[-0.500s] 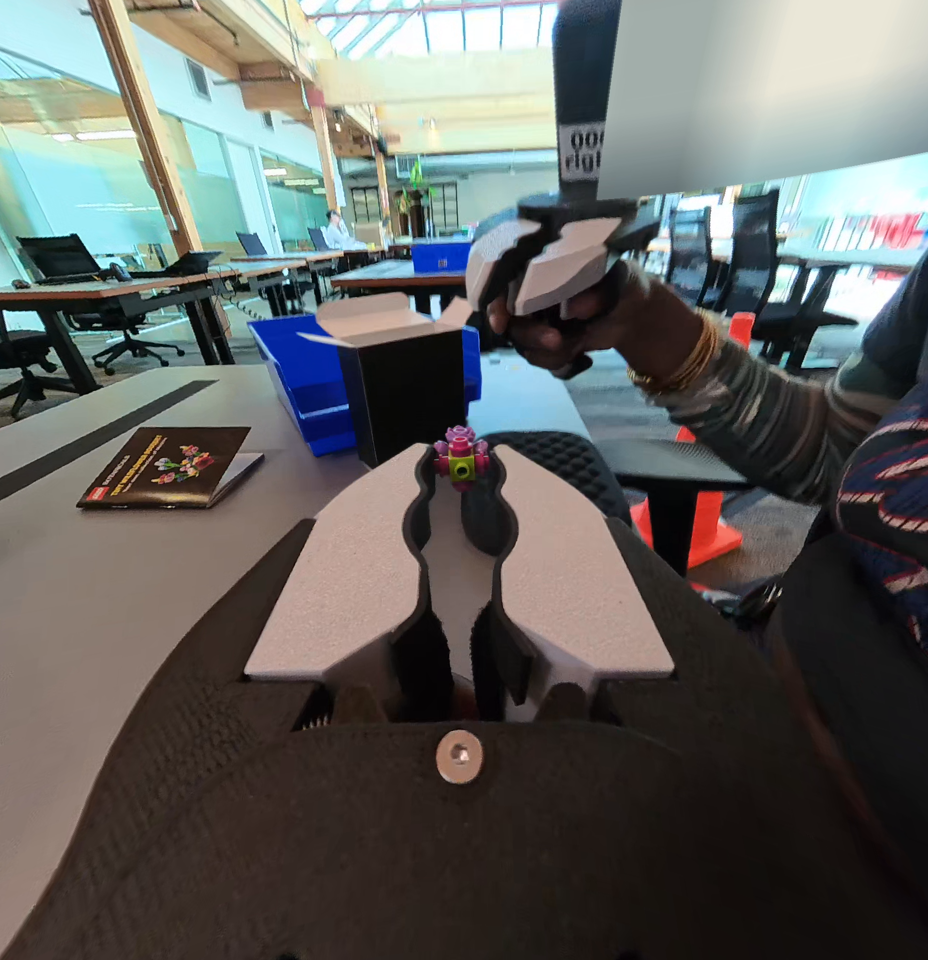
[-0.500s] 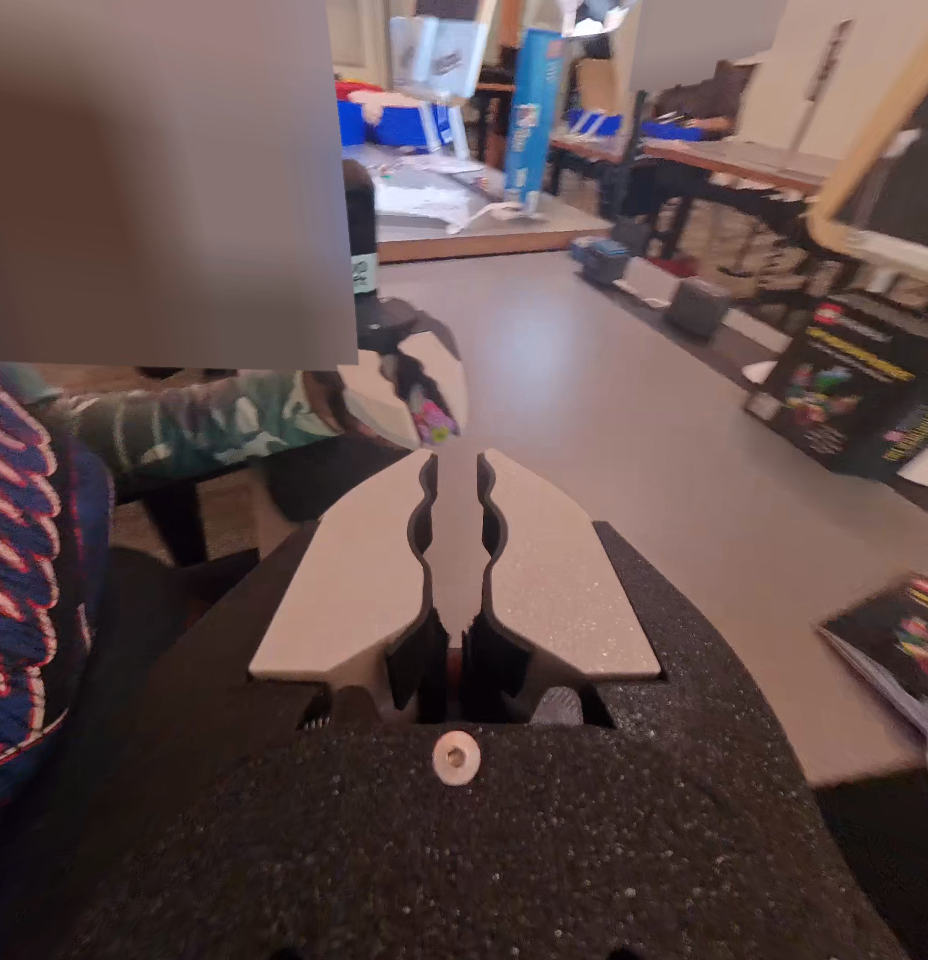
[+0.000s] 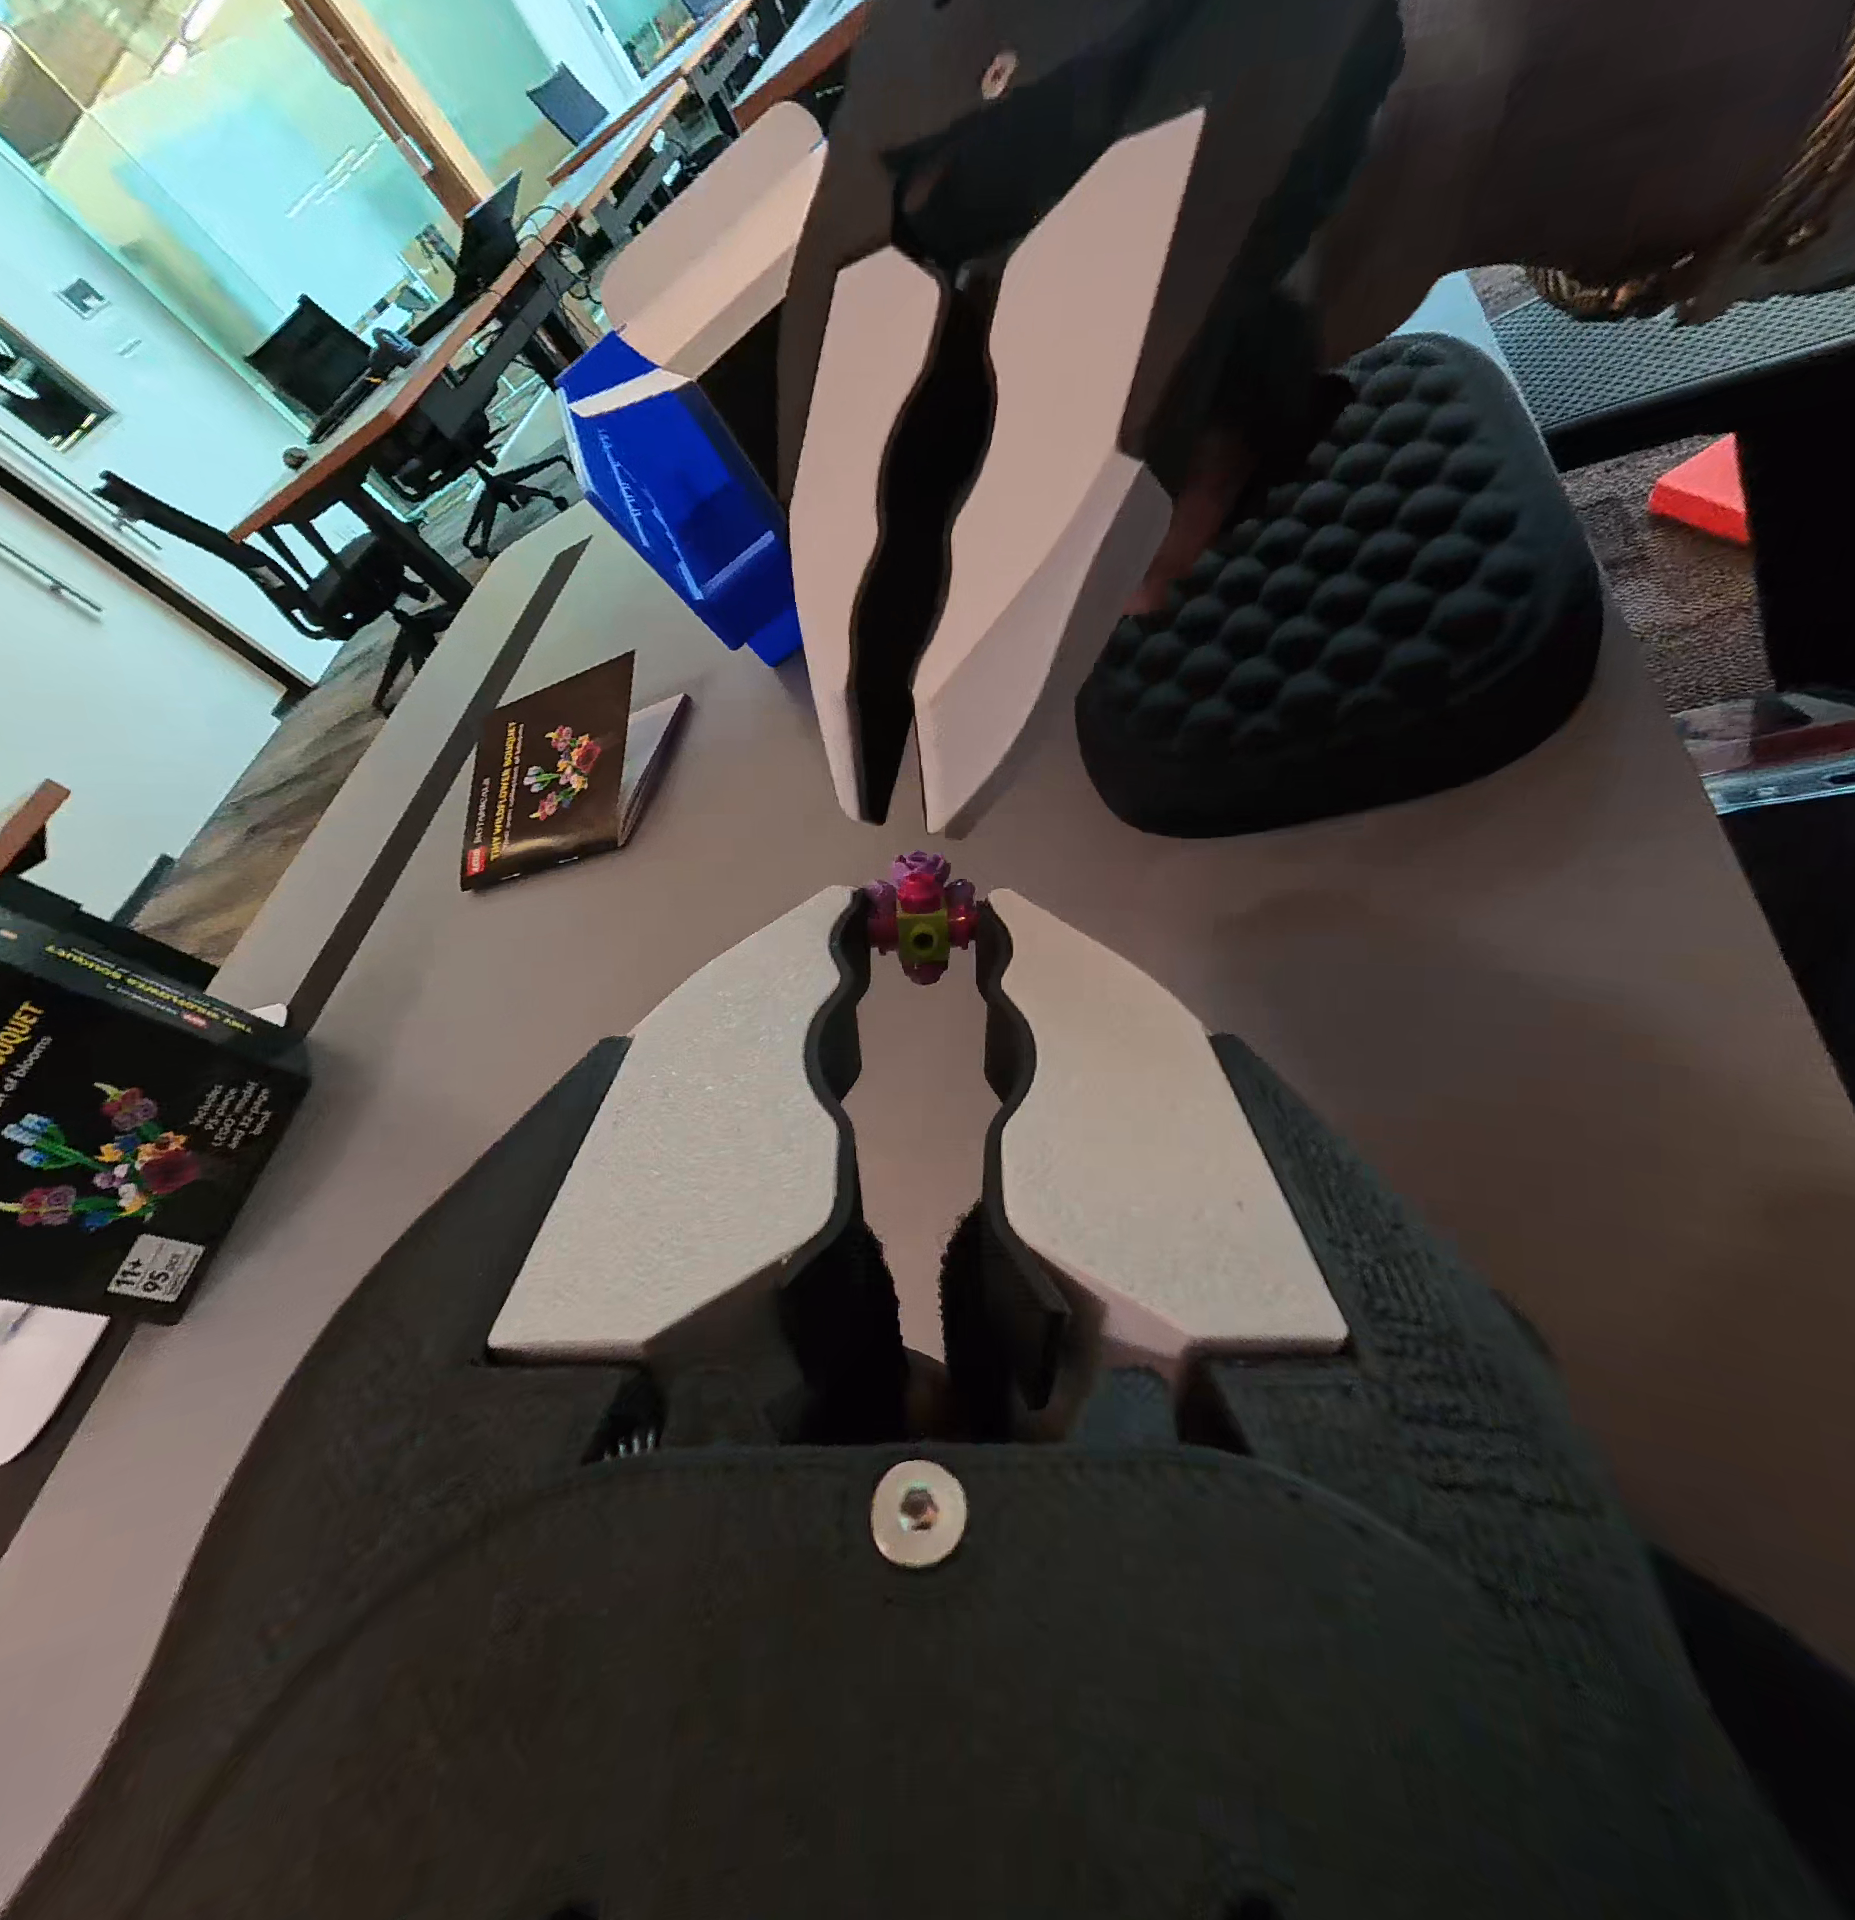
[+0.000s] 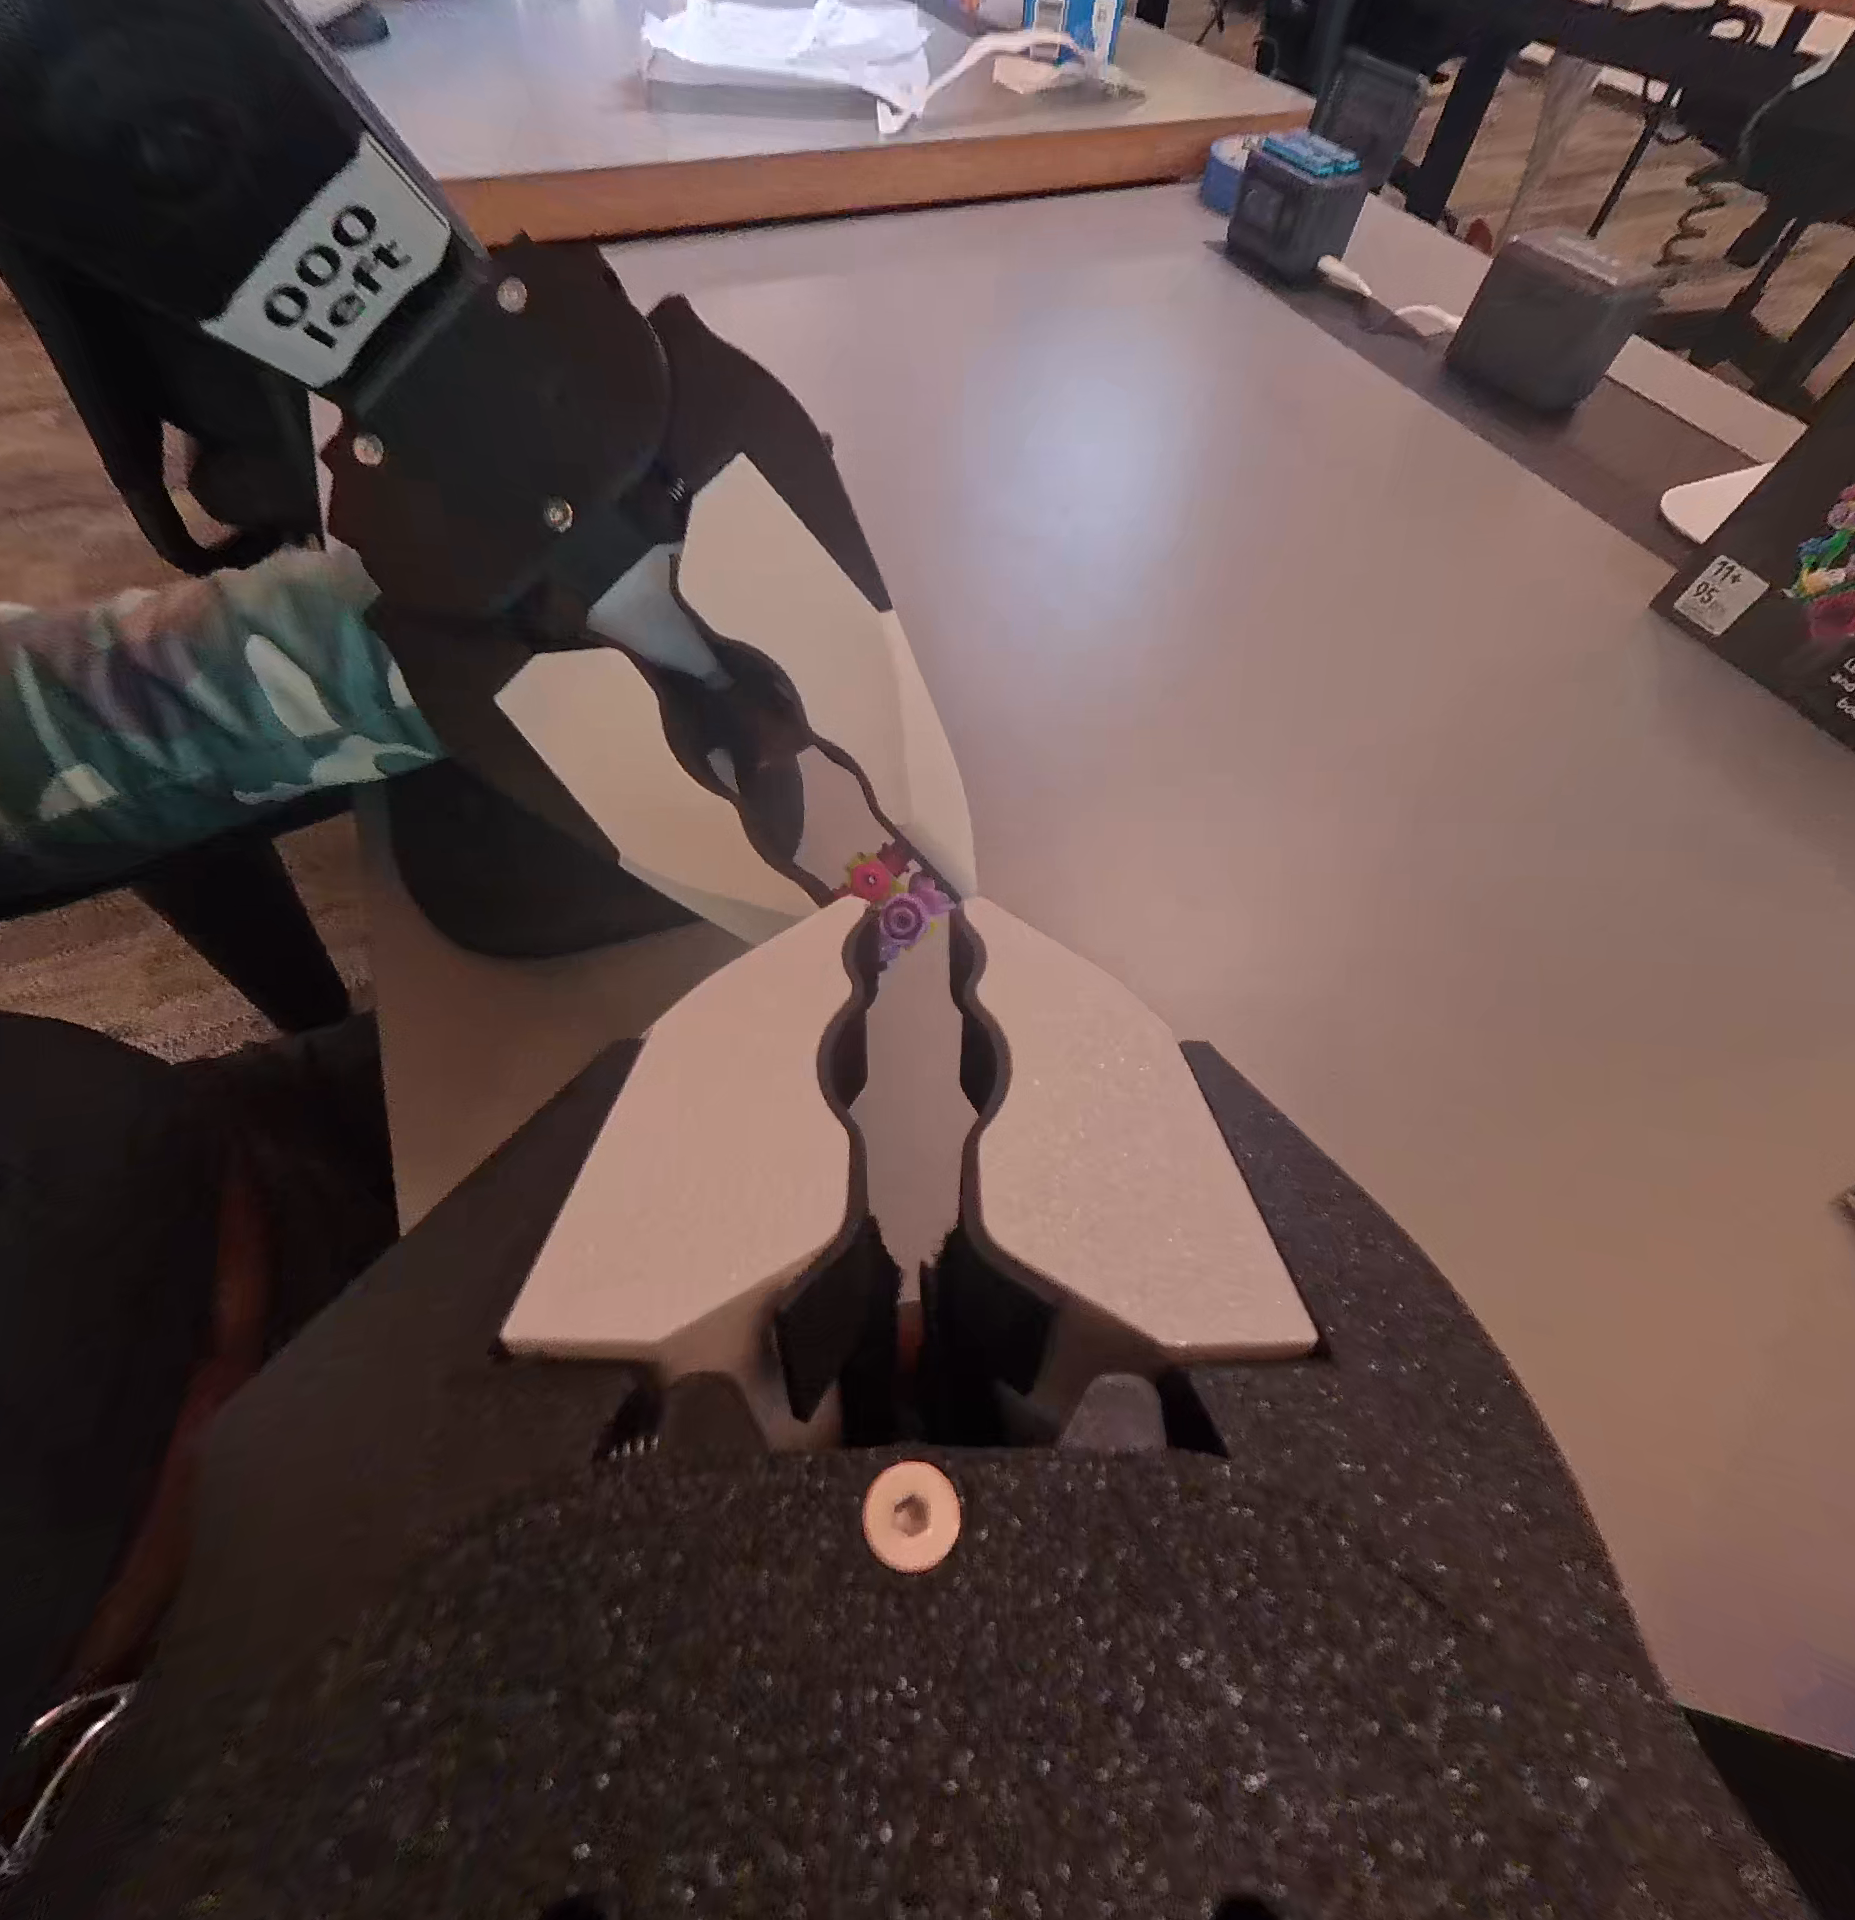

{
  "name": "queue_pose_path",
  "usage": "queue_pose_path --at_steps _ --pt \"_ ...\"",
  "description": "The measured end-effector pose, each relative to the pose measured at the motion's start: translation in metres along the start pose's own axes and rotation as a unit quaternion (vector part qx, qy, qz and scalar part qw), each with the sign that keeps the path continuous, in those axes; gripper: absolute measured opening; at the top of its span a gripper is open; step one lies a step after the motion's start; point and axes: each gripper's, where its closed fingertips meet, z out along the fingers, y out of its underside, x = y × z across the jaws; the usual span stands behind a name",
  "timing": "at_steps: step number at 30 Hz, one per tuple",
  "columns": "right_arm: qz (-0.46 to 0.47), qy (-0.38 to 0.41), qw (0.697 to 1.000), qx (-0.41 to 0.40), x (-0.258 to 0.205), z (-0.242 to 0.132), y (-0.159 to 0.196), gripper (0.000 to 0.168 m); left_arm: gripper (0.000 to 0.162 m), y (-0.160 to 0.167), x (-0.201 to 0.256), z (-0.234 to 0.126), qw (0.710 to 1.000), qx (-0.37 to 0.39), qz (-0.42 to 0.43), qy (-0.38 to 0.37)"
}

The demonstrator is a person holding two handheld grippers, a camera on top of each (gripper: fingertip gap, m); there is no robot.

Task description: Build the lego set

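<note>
Where half a second ago they were apart, right gripper (image 3: 895,821) now meets flower piece (image 3: 920,921) — tips touching.

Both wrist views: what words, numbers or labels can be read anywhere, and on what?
I won't quote writing; these carry it:
Black booklet on the table: title, readable.
Black box with flower pictures: several lines, white sticker.
White label on the left gripper: two short lines.

Your left wrist camera looks along its tool (image 3: 921,914) down the desk (image 3: 1318,1039), close up. Your right wrist camera faces it from opposite, equally near. Both share the flower piece (image 3: 918,920) (image 4: 897,902) between the tips.
</note>
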Motion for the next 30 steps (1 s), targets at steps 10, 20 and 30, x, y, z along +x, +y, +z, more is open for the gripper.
queue_pose_path --at_steps 10,20,30 --pt "-0.016 -0.001 0.999 -0.03 -0.003 0.007 0.008 0.01 0.019 0.002 0.003 0.002 1.0 -0.009 0.011 0.004" --pt "-0.223 0.155 0.962 -0.026 0.011 -0.022 -0.013 0.009 0.019 0.026 -0.013 -0.002 0.997 -0.057 -0.058 -0.018" --pt "0.005 0.463 0.883 -0.073 0.132 -0.174 0.009 0.01 0.019 -0.002 -0.015 -0.007 0.997 0.031 -0.071 -0.023"
